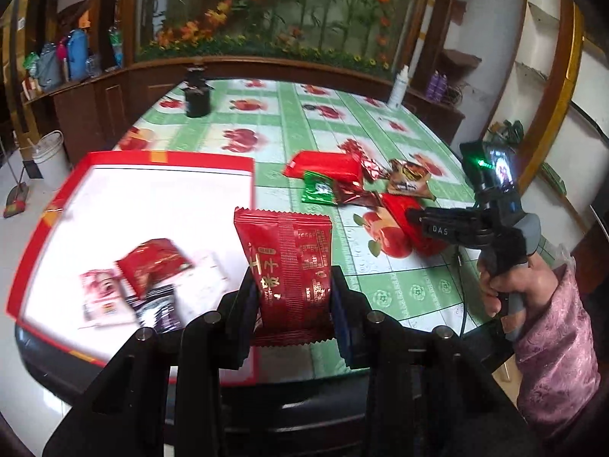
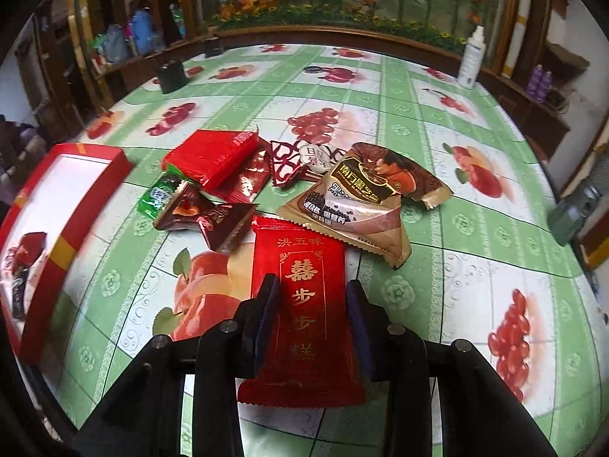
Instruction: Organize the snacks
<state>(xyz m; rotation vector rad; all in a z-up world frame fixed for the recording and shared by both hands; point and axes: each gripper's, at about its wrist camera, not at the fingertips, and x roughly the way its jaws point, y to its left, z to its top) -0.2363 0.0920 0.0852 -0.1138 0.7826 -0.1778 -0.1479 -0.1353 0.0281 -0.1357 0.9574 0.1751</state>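
Snacks sit in a loose pile [image 2: 289, 186] mid-table on the fruit-print cloth [image 2: 418, 114], with the red box [image 1: 171, 158] to the left as the likely sorting bin; it already holds a few packets [image 1: 152, 266], one red, the rest blurred. Left gripper [image 1: 295, 289] has its jaws narrowed onto a red packet [image 1: 283, 251], pads pressing both side edges, packet upright and lifted off the table just right of the box's near corner, probably being carried over to drop in. Right gripper [image 2: 312, 304] is down over a second red packet [image 2: 300, 262] with gold lettering, lying flat at the near edge of the pile, partly tucked under the brown pouch [image 2: 365, 198]. Its jaws are part open and straddle the packet, a pad close to each long edge; cannot tell whether they press yet, and the packet looks flat on the cloth, so I read it as not gripped. Straddling the narrow width suits a side pinch. In the left view a hand [image 1: 510, 285] in a pink sleeve holds that right gripper low at the pile.
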